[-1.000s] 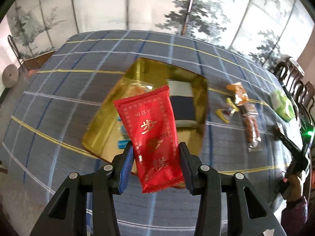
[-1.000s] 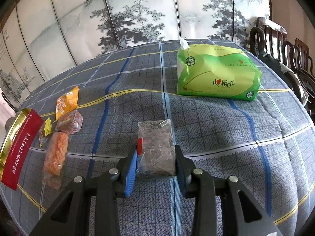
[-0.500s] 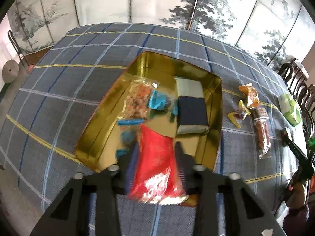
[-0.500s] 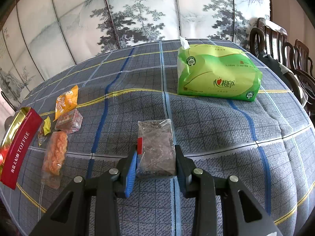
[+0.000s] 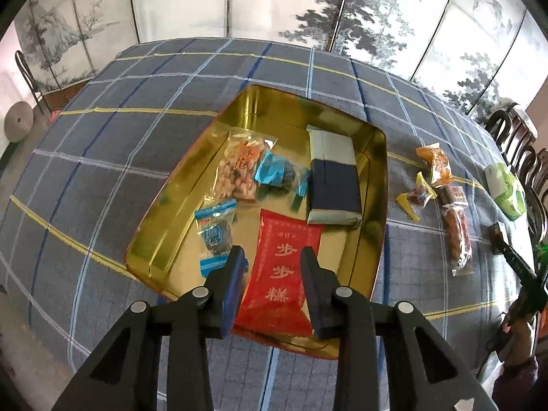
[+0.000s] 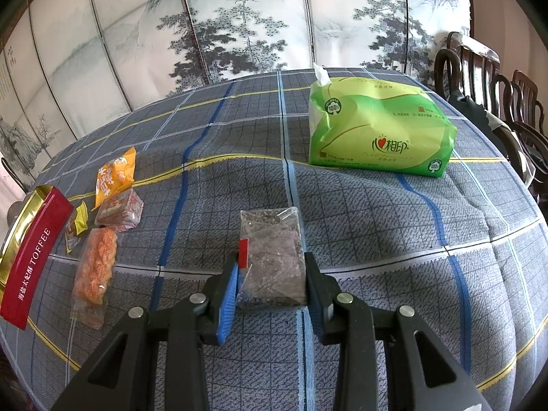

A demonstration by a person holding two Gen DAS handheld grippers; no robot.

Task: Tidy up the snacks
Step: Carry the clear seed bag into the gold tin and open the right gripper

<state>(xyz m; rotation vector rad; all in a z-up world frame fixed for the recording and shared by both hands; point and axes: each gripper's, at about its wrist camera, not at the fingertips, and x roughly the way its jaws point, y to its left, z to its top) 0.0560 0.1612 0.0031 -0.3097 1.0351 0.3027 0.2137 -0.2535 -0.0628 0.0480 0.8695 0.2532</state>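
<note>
In the left wrist view a gold tin sits on the plaid cloth and holds several snacks. A red packet lies flat at its near end. My left gripper is open above the packet, a finger on each side, apart from it. In the right wrist view my right gripper is shut on a clear packet of dark snack, resting on the cloth. The tin's red side shows at the far left.
Loose snacks lie between the tin and my right gripper: an orange packet, a yellow candy, a reddish block and a long orange packet. A green tissue pack sits behind. Chairs stand at the right.
My left gripper lowered the red packet into the tin, opened and let it go. The right gripper and its dark packet have not moved.
</note>
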